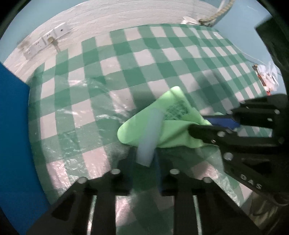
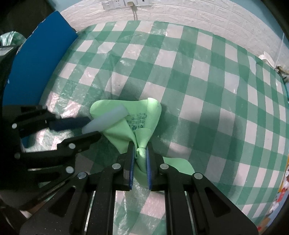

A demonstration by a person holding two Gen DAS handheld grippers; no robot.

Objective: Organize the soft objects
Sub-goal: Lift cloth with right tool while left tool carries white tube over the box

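A light green cloth (image 2: pixel 144 117) with black print lies bunched on the green-and-white checked tablecloth (image 2: pixel 207 76). My right gripper (image 2: pixel 140 151) is shut on a pinched fold of the cloth near its front edge. My left gripper (image 2: pixel 90 127) comes in from the left and holds a pale blue soft stick (image 2: pixel 106 121) between its fingers, the stick's far end resting on the cloth. In the left wrist view the stick (image 1: pixel 150 137) points forward over the cloth (image 1: pixel 169 115), and the right gripper (image 1: pixel 202 124) grips the cloth's right side.
A blue board (image 2: pixel 34 66) stands along the table's left edge. A white brick-pattern wall with power sockets (image 2: pixel 124 2) runs behind the table. Small white items (image 1: pixel 267 76) lie at the table's right edge.
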